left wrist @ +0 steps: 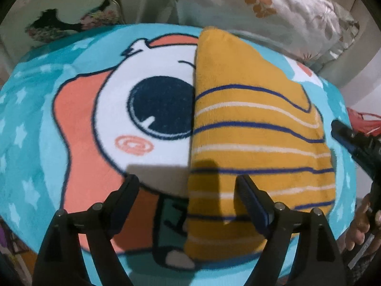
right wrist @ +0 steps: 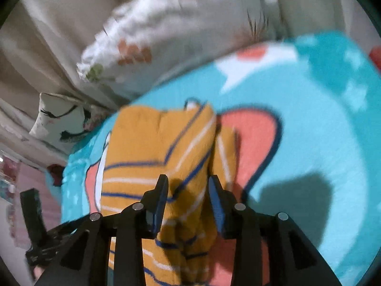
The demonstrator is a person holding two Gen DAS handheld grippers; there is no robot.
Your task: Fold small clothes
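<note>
One striped mustard garment [left wrist: 257, 128] lies folded, center-right, on one cartoon blanket [left wrist: 35, 119]. Left gripper [left wrist: 188, 190] spread wide, holding nothing. Right gripper [right wrist: 188, 190] partly parted, cloth bunched between its fingers; grip unclear. Only right view shows the eyelash pillow [right wrist: 59, 121].

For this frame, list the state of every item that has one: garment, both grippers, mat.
Yellow striped garment: folded, lying on the mat, layers doubled at its right edge.
Left gripper: open, empty, poised over the garment's near edge.
Right gripper: open, fingers either side of a raised fold of the garment; view blurred.
Cartoon mat: spread flat under the garment.
Floral pillow: lying beyond the mat.
</note>
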